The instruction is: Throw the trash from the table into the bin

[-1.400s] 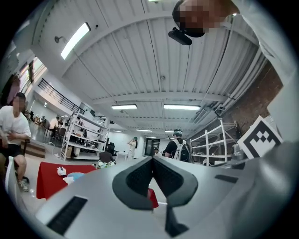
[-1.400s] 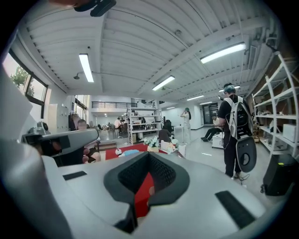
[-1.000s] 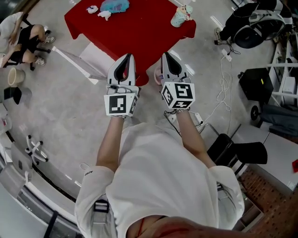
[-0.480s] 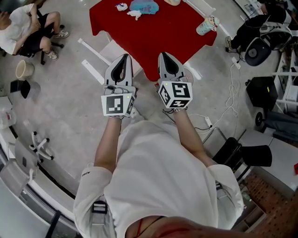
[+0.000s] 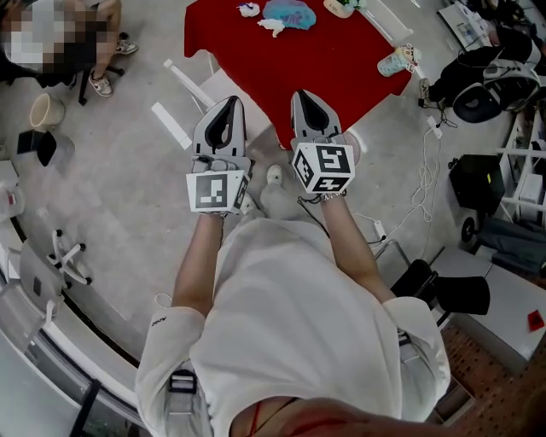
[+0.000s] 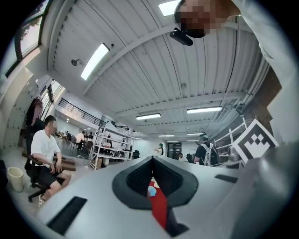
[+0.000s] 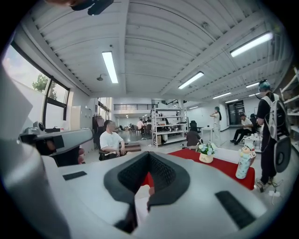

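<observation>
Below your head camera, the grey floor (image 5: 119,213) takes up most of the view. The red-covered table (image 5: 324,60) stands ahead of you, one corner pointing toward your grippers. A seated person (image 5: 98,51) is at the upper left, well apart from the table, with a pale bucket (image 5: 44,109) on the floor near their chair.

Both forearms are extended forward, side by side and roughly level.

- Left gripper (image 5: 228,104): the jaws are pressed together with nothing between them. Its tips reach only as far as the table's near edge.
- Right gripper (image 5: 305,96): the jaws are likewise closed and empty. Its tips overlap the near corner of the red cloth in the head view — whether it touches the cloth cannot be determined.

The trash lies at the far side of the table, well apart from both grippers:

- a crumpled blue wad (image 5: 288,13)
- a crumpled white piece (image 5: 273,27) just beside the blue wad
- a smaller white scrap (image 5: 248,9) to its left

A decorated bottle (image 5: 399,61) stands at the table's right corner, and a small flower pot (image 5: 341,7) sits at the far edge — both are clear of the trash.
</observation>
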A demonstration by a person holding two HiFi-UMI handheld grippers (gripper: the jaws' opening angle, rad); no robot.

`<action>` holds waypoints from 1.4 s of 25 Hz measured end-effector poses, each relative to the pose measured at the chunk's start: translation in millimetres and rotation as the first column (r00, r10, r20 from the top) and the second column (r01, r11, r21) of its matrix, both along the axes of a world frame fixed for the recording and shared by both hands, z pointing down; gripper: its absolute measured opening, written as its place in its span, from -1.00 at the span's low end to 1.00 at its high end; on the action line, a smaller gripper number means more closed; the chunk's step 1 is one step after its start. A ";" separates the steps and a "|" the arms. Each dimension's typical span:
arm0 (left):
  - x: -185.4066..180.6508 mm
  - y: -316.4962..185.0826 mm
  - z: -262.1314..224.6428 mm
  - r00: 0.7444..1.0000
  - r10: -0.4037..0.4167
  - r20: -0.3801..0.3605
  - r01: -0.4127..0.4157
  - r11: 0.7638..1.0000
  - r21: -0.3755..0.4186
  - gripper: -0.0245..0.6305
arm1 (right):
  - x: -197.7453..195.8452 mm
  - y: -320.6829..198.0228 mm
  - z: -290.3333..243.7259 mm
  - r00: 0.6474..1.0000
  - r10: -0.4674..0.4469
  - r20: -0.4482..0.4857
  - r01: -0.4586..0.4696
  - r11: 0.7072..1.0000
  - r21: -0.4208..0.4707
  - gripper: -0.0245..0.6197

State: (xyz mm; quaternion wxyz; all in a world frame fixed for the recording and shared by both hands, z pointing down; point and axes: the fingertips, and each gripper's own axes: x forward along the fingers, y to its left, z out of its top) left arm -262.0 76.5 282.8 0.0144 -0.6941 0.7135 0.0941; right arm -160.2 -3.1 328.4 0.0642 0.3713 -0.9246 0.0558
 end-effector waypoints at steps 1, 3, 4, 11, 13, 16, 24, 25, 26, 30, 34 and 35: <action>-5.0 0.3 0.0 1.000 -0.008 -0.001 0.008 1.000 0.000 -0.91 | -4.4 -1.5 1.5 1.000 -0.003 -0.002 0.003 1.000 -0.003 -0.90; -14.6 0.9 1.0 1.000 -0.021 -0.003 0.021 1.000 -0.005 -0.91 | -13.1 -4.5 5.0 1.000 -0.008 -0.006 0.008 1.000 -0.012 -0.90; -18.7 1.0 1.9 1.000 -0.025 -0.002 0.025 1.000 -0.008 -0.91 | -17.9 -6.1 6.8 1.000 -0.013 -0.010 0.013 1.000 -0.016 -0.90; -41.8 -13.6 5.8 0.998 -0.050 0.023 0.050 0.999 -0.019 -0.91 | -49.7 -36.2 8.1 0.999 -0.035 -0.010 0.035 0.999 -0.009 -0.90; -47.6 -25.5 7.4 0.998 -0.060 0.025 0.061 0.998 -0.025 -0.91 | -56.5 -51.2 11.7 0.999 -0.037 -0.015 0.037 0.999 -0.015 -0.90; -53.1 -51.8 13.6 0.997 -0.064 0.032 0.065 0.997 -0.044 -0.91 | -63.0 -82.0 22.7 0.999 -0.023 -0.028 0.022 0.999 -0.042 -0.90; -63.6 -136.2 30.9 0.998 -0.054 0.026 0.056 0.996 -0.069 -0.91 | -88.5 -172.2 64.2 0.992 -0.072 -0.106 0.059 0.990 -0.127 -0.89; -65.1 -147.0 32.0 0.998 -0.055 0.030 0.057 0.996 -0.071 -0.91 | -91.7 -184.1 69.6 0.989 -0.080 -0.121 0.063 0.988 -0.139 -0.89; -66.6 -157.1 33.2 0.998 -0.058 0.032 0.060 0.995 -0.075 -0.91 | -94.2 -195.2 74.5 0.988 -0.084 -0.133 0.063 0.986 -0.152 -0.89; -71.9 -192.3 34.3 0.996 -0.081 0.027 0.083 0.993 -0.090 -0.91 | -102.1 -232.4 90.9 0.980 -0.098 -0.175 0.065 0.981 -0.185 -0.89; -77.6 -222.6 33.7 0.994 -0.101 0.039 0.105 0.989 -0.106 -0.91 | -117.9 -266.9 114.6 0.970 -0.145 -0.197 0.095 0.966 -0.242 -0.83; -79.3 -228.9 33.7 0.993 -0.106 0.046 0.111 0.987 -0.112 -0.91 | -122.6 -275.0 122.7 0.966 -0.159 -0.205 0.102 0.960 -0.262 -0.76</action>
